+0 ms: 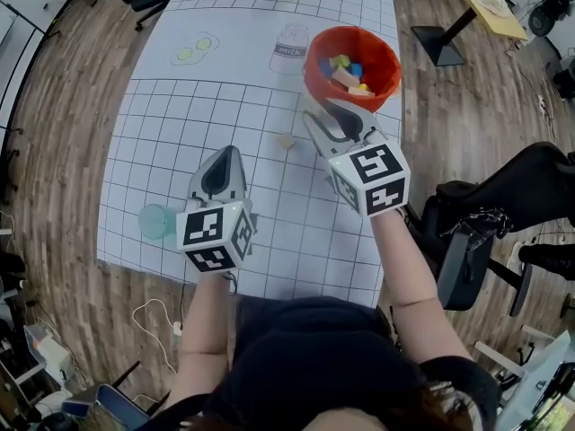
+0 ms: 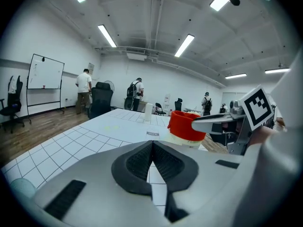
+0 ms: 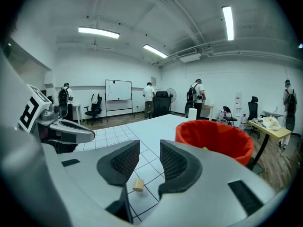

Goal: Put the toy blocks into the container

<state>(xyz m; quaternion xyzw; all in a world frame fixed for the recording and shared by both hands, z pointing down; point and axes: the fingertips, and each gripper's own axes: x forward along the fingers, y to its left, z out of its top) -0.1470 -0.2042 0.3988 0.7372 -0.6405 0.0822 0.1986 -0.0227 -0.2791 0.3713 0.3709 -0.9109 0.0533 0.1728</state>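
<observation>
Remaining block (image 1: 287, 141): wooden peg on worktop (image 1: 162, 124), nine o'clock of right tool (image 1: 334, 115); likely light, hard, may roll; pinch its round sides.
Right tool: jaws apart, empty.
Left tool (image 1: 226, 155): jaws together, empty.

You work under bright ceiling strip lights (image 3: 98, 32); above your fingers (image 3: 120, 162) they glare white. Picture edges bow and darken, fisheye; shadows on the table (image 1: 180, 124) are soft.

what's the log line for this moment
left gripper: shut, empty | right gripper: open, empty | block: loose on table | bucket: holds blocks
</observation>
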